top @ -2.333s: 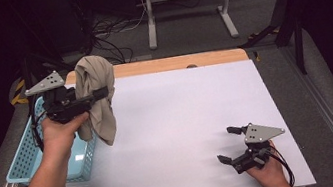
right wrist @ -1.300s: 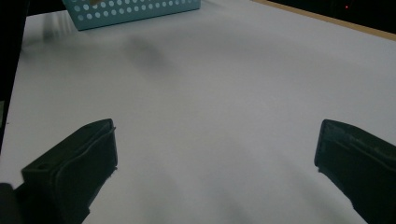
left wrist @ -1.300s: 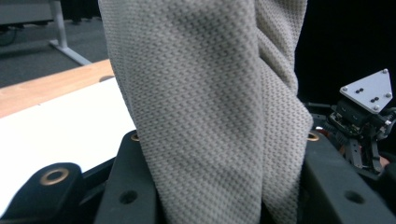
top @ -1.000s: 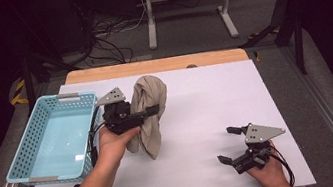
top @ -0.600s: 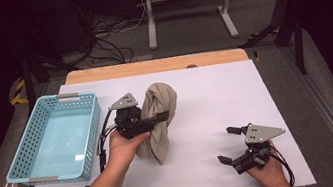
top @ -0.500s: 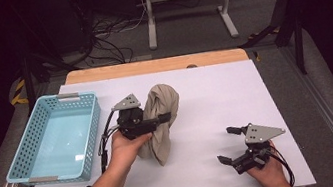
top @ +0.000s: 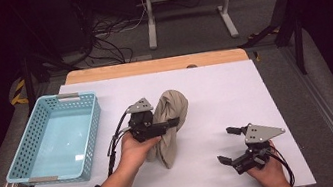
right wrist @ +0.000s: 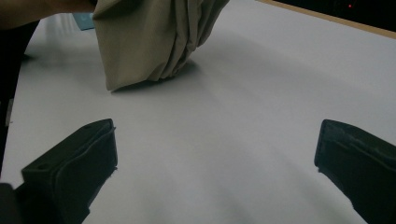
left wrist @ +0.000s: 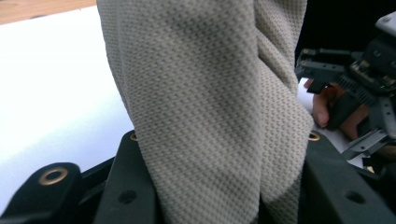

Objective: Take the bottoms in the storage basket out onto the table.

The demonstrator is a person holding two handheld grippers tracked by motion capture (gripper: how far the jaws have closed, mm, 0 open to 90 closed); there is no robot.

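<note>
Since the earlier frames, the beige waffle-knit cloth [top: 168,126] has travelled from above the light-blue perforated plastic basket [top: 55,140] to mid-table, its bunched lower end touching the white table surface [top: 235,92]. One cloth, one basket, two grippers. Left gripper [top: 171,122] clamps the cloth. Right gripper [top: 228,144] rests near the front edge, jaws apart, holding nothing.

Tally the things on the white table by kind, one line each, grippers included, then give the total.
Beige cloth: 1
Light blue basket: 1
Hand-held grippers: 2, the left gripper shut on the cloth, the right gripper open
Total: 4
</note>
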